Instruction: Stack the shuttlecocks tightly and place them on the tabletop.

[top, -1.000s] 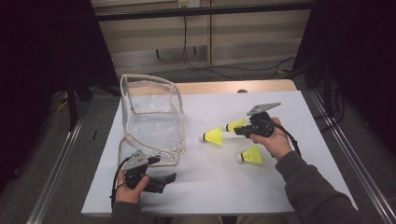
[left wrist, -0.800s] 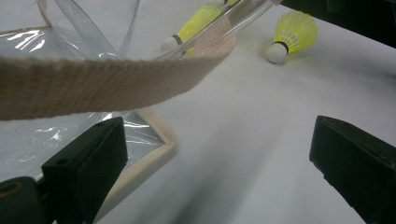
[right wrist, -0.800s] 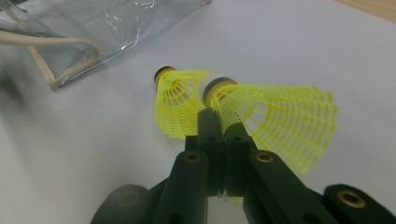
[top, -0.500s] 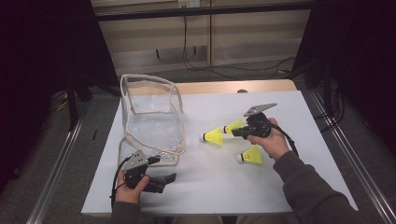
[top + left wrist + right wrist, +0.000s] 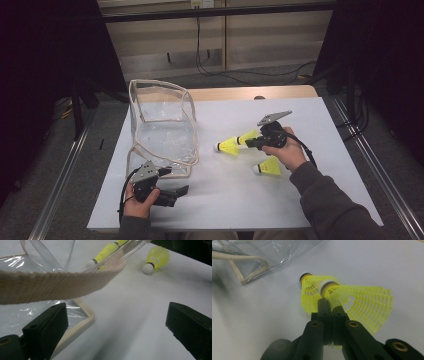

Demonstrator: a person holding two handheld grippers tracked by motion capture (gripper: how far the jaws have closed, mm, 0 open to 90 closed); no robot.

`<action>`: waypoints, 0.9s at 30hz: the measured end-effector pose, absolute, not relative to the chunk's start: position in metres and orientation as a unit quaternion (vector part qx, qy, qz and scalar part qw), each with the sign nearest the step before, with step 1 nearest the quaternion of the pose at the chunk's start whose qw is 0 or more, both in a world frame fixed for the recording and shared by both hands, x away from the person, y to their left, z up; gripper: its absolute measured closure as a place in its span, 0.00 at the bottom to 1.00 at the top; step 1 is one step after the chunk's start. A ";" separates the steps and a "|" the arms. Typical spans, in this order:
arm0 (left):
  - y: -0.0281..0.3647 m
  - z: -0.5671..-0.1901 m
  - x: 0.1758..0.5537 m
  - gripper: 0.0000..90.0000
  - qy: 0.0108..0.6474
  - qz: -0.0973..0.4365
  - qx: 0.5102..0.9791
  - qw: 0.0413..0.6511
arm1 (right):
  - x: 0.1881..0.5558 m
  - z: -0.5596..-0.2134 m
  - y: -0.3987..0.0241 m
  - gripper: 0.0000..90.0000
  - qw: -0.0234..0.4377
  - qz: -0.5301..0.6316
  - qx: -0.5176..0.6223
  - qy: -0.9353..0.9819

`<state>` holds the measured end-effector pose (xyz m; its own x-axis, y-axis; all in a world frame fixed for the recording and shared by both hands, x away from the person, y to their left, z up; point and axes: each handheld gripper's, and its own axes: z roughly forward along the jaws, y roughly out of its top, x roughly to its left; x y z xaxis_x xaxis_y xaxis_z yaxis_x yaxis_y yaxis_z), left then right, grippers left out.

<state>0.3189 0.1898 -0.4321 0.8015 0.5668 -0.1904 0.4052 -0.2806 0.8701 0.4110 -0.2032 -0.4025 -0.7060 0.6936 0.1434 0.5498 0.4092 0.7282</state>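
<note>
A person works at a white-covered bench (image 5: 310,120) where a clear plastic bag (image 5: 162,127) with cream webbing trim stands upright, its mouth facing up. The right tool (image 5: 248,143), to the right of the bag, is clenched on the yellow mesh skirt of a shuttlecock (image 5: 359,302); the right gripper view shows its jaws pressed together on the skirt's edge, with a second shuttlecock (image 5: 312,293) just beyond it and nearer the bag, its cork tip pointing toward the bag's corner. Whether that second one touches the held one cannot be told. A third shuttlecock (image 5: 267,167) lies on the bench farther from the bag, close under the person's right wrist (image 5: 295,162).

The left tool (image 5: 182,190) sits low at the bag's near corner, released, jaws standing wide apart with nothing between them. In the left gripper view the bag's webbing strap (image 5: 57,285) crosses above the jaws, and the bag's trimmed bottom edge (image 5: 82,320) lies just beside one jaw. This placing suggests the left hand (image 5: 137,202) waits to steady the bag or hold its mouth wide, while the right carries shuttlecocks over. Gripping the skirt rather than the cork likely gives the thin jaws something soft to bite. The judged step in hand is lifting the held shuttlecock toward the bag's opening; none lies inside as far as the clear walls show.
</note>
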 end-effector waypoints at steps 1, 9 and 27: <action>0.190 -0.432 0.319 0.05 0.305 0.079 0.796 0.516 | 0.411 -0.402 -0.203 0.99 0.090 0.395 0.372 0.835; 0.190 -0.432 0.319 0.05 0.305 0.078 0.796 0.516 | 0.413 -0.404 -0.200 0.99 0.084 0.396 0.371 0.836; 0.190 -0.432 0.319 0.05 0.305 0.078 0.797 0.516 | 0.416 -0.407 -0.193 0.99 0.080 0.390 0.364 0.842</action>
